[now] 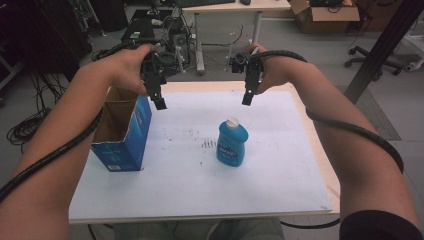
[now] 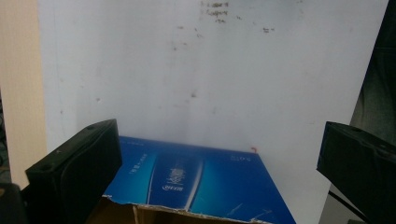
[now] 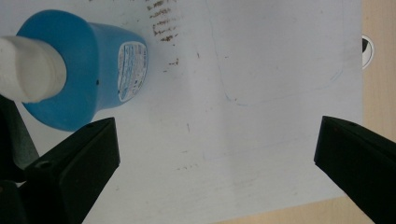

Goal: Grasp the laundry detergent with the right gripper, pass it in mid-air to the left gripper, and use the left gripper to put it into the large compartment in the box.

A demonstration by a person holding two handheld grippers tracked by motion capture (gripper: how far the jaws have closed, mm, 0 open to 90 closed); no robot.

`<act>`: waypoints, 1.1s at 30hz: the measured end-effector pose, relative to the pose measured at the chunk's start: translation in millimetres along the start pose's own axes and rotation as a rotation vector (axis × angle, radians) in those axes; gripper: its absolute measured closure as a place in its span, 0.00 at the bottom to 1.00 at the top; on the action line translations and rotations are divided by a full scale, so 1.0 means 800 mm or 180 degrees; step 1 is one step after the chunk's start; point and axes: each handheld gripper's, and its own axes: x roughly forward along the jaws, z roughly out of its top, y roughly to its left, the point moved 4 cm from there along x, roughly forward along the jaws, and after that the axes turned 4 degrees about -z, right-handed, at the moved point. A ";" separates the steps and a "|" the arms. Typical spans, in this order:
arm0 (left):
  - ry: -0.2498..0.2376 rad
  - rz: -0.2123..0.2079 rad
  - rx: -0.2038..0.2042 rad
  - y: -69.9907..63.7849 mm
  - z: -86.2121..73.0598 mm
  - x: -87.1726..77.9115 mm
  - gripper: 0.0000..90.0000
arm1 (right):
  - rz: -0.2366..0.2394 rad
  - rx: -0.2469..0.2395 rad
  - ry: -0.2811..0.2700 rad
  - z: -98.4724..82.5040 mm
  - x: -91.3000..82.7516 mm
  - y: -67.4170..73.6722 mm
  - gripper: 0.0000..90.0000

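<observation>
Overhead, white board (image 1: pixel 280 170) covers wooden table (image 1: pixel 327 180); cluttered lab floor (image 1: pixel 280 30) beyond.

Overhead view and two close, downward tong-mounted views, sharing white board (image 1: pixel 280 165).

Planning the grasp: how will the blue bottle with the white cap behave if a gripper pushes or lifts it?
The blue bottle stands upright on a narrowish base, so a push near the white cap would probably tip it. Its glossy plastic sides look smooth and curved, so the jaws may slip. How full it is can't be seen, so weight is uncertain.
</observation>
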 end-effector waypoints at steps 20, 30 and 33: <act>-0.0001 0.0054 0.0035 -0.014 0.007 -0.010 0.00 | -0.0005 0.0209 -0.0196 -0.072 -0.004 0.027 0.00; -0.0023 0.0033 0.0036 -0.015 0.007 -0.006 0.00 | 0.0012 0.0283 -0.0313 -0.093 0.005 0.039 0.00; -0.0018 0.0017 0.0041 -0.017 0.007 -0.004 0.00 | 0.0006 0.0297 -0.0483 -0.100 0.007 0.045 0.00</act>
